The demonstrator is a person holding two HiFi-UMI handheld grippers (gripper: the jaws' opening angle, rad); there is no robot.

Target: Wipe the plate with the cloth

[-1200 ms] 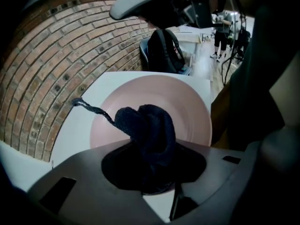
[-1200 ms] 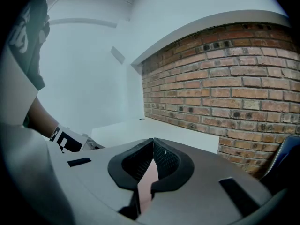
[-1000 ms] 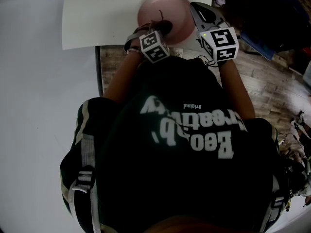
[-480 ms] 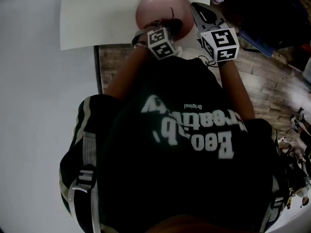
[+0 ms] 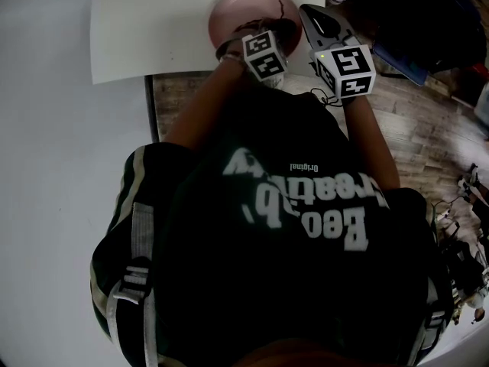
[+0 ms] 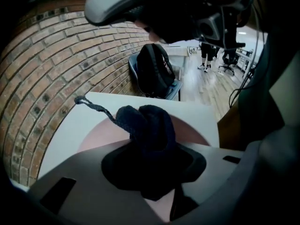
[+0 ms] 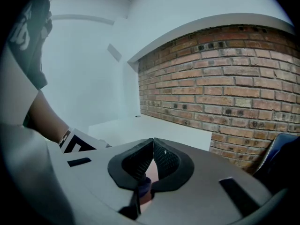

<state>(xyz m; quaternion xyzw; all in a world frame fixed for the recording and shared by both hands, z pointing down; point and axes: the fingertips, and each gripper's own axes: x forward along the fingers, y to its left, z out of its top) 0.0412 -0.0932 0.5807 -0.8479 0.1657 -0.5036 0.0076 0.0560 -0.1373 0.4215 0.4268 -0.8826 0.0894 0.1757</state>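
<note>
Pink round plate [image 5: 238,10] sits at the top centre of the head view, on the white tabletop [image 5: 153,29] near its right-hand corner, and both of our tools meet at it. Our left tool [image 6: 152,168] has its jaws clamped tight on a bunched dark navy cloth [image 6: 149,123]. The wad bulges out past the pads and lies over the plate's pink face, and a loose cord [image 6: 96,108] trails from it toward the upper left of the left gripper view. We judge the cloth is bundled this way to give a firm pad to rub with. Our right tool [image 7: 151,168] comes in from the plate's right side with its jaws all but together. A pinkish sliver is pinched low between the pads; we take it for the plate's rim, gripped so the plate cannot slide under the strokes. Wiping looks under way on the plate's right half.
</note>
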